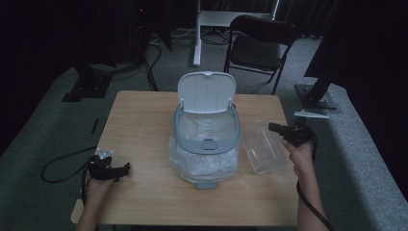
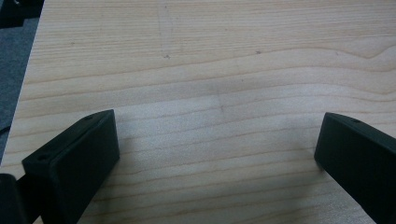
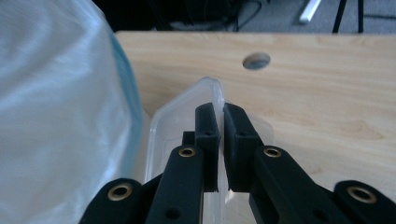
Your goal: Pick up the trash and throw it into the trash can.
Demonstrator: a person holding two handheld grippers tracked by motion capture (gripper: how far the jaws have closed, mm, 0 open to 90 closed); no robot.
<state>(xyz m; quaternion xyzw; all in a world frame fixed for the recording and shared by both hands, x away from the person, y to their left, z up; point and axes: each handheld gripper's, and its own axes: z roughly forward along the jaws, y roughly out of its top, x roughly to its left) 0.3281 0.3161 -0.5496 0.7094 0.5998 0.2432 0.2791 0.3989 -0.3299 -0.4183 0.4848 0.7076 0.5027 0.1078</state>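
Right gripper [image 3: 221, 122]: jaws clamped on the thin wall of a clear plastic container [image 3: 177, 121], one pad each side of the rim.

Clear plastic container [image 1: 262, 147]: held over the table's right part, just right of the bin; tilted; long axis runs from the bin side toward the near right edge. Whether it touches the tabletop cannot be told.

Left gripper [image 1: 109, 169]: jaws spread wide, nothing between them, low over bare wood at the near left edge.

Bin [image 1: 207, 139]: grey rim, white lid raised, clear liner bag [image 1: 204, 163] hanging outside.

Table [image 1: 144, 125]: light wood.
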